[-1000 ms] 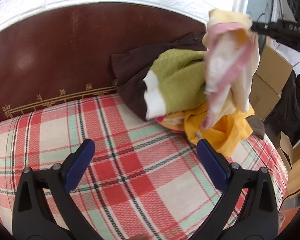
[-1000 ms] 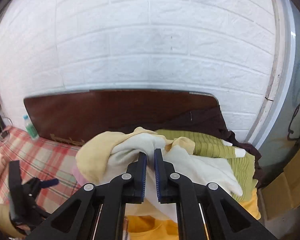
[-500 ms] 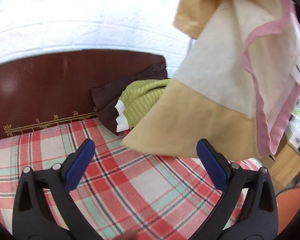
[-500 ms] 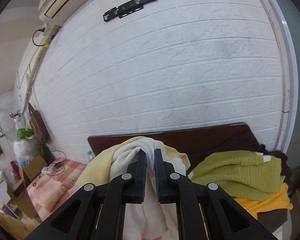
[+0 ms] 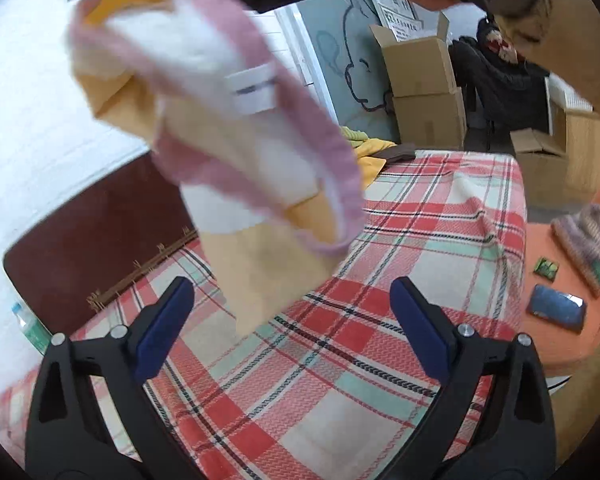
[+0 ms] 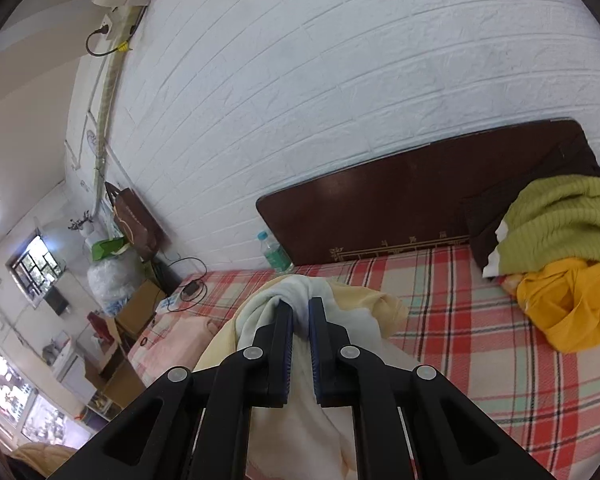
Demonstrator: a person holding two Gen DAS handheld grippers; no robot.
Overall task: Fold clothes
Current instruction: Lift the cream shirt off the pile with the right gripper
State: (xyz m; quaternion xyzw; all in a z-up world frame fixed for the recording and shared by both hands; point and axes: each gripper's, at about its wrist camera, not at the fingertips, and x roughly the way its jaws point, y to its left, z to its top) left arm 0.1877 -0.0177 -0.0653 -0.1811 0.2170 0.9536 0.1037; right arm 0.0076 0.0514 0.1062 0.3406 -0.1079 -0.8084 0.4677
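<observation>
1. At the far left of the left wrist view a water bottle (image 5: 30,326) stands at the corner of the dark brown headboard (image 5: 96,236), which closes off the bed along the white brick wall (image 5: 24,92).
2. The plaid bedspread (image 5: 340,380) lies flat and bare beneath the left gripper (image 5: 294,328), giving open room toward the middle of the bed.
3. The left gripper is spread wide, its blue pads (image 5: 162,330) well apart and touching nothing; it hangs over the bedspread.
4. The yellow-and-white garment with pink trim (image 5: 228,136) hangs in the air above and beyond the left gripper, blurred, its lowest yellow corner dangling between the two fingers as seen from this camera.
5. The bed's right edge drops to an orange floor (image 5: 556,320) where a dark phone-like object (image 5: 556,312) lies; cardboard boxes (image 5: 424,92) stand beyond the far corner.
6. In the right wrist view the right gripper (image 6: 300,320) is pinching a bunched fold of the garment, its fingers (image 6: 284,344) nearly together with white cloth between them.
7. At the right of that view a pile of clothes (image 6: 560,264), green over yellow, rests against the headboard.
</observation>
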